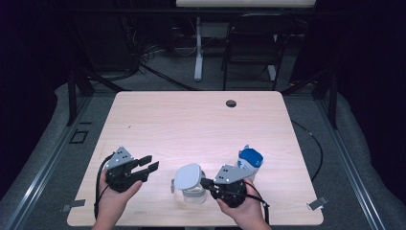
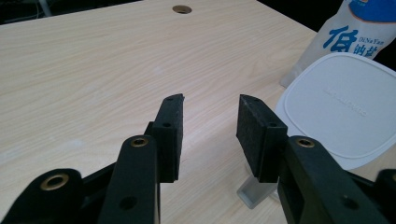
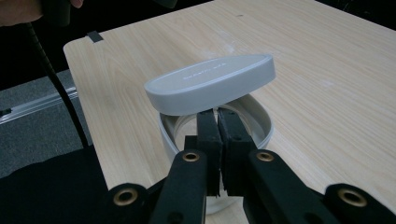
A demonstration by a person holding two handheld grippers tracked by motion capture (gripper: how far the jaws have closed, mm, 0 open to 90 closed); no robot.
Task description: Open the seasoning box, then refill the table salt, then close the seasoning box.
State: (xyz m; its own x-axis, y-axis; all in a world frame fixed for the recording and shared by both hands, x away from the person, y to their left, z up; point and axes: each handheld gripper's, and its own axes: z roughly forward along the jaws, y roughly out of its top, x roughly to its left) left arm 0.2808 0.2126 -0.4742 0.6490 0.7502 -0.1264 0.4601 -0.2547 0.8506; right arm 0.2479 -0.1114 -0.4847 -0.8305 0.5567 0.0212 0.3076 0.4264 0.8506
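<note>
Lid (image 3: 210,84), grey w/ rounded corners, sits tilted over the clear container (image 3: 259,122), lifted on the side next to the right gripper (image 3: 218,122). R jaws are pressed together, pads nearly touching, reaching under the raised lid edge at the container rim; whether they pinch the rim or part of the lid betw. them can't be told, since the lid hides the tips. In the high view the right gripper (image 1: 207,182) comes at the container (image 1: 194,195) from the person's right, tips right at the lid (image 1: 187,176).

Left gripper (image 2: 210,122): jaws apart, nothing betw. the pads, bare table (image 2: 93,70) under the gap. Lid (image 2: 338,107) lies off to the right of its right finger (image 2: 254,130), close but not touching; a clear corner of the container (image 2: 254,191) shows just below that finger. In the high view the left gripper (image 1: 148,164) is beside the container, apart from it, fingers pointing toward it.

Salt bag (image 1: 250,162), white w/ blue top, stands just beyond the R gripper's fingers, behind the container; in the left gripper view the bag (image 2: 345,42) sits past the lid.
</note>
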